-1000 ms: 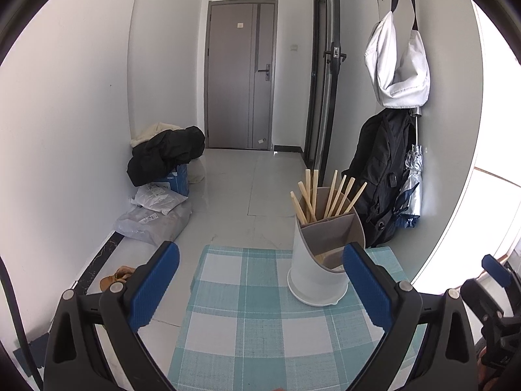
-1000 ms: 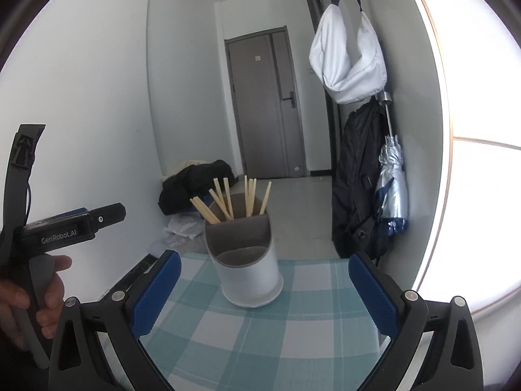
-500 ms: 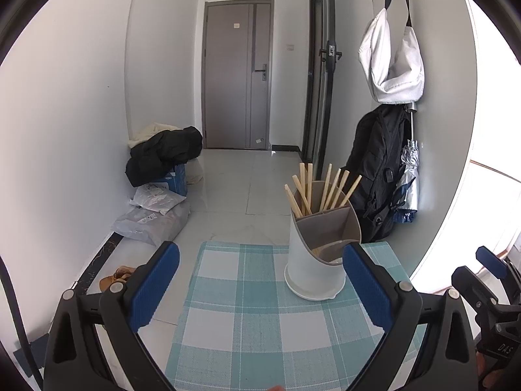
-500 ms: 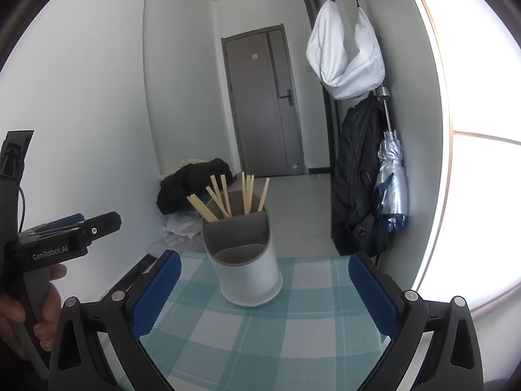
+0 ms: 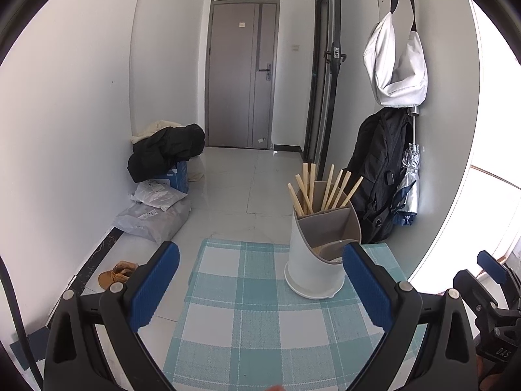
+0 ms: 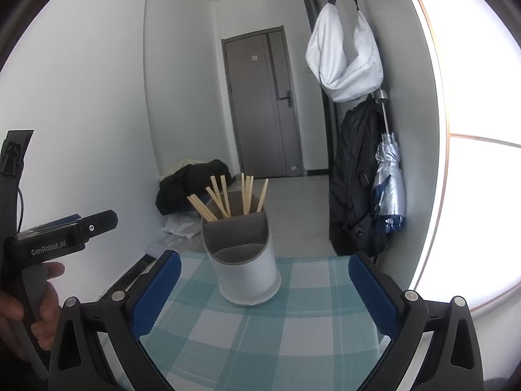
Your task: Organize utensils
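A white utensil holder [image 5: 312, 260] with a grey divided insert stands on the teal checked tablecloth [image 5: 247, 319]. Several wooden chopsticks [image 5: 325, 192] stand in its rear compartment. The front compartment looks empty in the right wrist view. The holder also shows in the right wrist view [image 6: 246, 270], with the chopsticks [image 6: 228, 200]. My left gripper [image 5: 260, 280] is open and empty, held above the cloth with the holder just inside its right finger. My right gripper [image 6: 263, 290] is open and empty, with the holder centred beyond its fingers.
The small table ends just behind the holder. A black backpack [image 5: 377, 179], a silver umbrella [image 5: 407, 182] and a white bag [image 5: 397, 65] hang on the right wall. Bags and a shoe [image 5: 114, 273] lie on the floor at left. The left gripper's body [image 6: 58, 238] shows at left.
Both views have shifted slightly, so the holder sits a little higher and further left in the left view. Both grippers stay open and empty.
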`<state>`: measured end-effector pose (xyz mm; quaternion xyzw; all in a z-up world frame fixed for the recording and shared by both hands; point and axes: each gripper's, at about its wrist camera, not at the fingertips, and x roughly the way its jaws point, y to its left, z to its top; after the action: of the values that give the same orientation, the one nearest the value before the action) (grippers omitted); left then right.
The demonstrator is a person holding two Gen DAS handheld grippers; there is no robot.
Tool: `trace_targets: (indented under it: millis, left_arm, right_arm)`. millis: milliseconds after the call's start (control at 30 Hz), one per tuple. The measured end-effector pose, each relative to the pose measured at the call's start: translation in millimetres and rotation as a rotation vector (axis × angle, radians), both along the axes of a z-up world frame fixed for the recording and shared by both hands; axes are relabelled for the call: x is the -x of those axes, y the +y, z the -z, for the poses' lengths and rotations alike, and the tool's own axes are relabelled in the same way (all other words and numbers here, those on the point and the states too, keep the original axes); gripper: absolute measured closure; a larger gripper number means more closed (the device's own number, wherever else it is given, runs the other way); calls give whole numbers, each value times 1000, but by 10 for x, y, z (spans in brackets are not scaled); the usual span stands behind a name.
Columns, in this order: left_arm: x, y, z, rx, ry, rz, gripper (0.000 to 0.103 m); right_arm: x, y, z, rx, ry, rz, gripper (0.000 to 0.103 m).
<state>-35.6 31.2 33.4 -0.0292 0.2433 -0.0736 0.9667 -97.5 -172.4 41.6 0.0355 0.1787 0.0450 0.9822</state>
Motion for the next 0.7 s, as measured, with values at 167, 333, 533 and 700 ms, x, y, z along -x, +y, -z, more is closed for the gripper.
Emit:
trace_targets:
  millis: [167,333,533,700]
  left_arm:
    - [13,0,2,0,-1,-7,5]
    - [13,1,4,3,3,-9,5]
    - [29,-43,1,-12,-6,-1,5]
    - [45,-74,3,-28,-8,9,5]
  right_arm:
    - [10,17,2,7,-2,2,0]
    - [35,34,0,22,-4,-1,0]
    - [43,23,-1,23,-4,9,0]
    - [42,15,5,23,0,19,0]
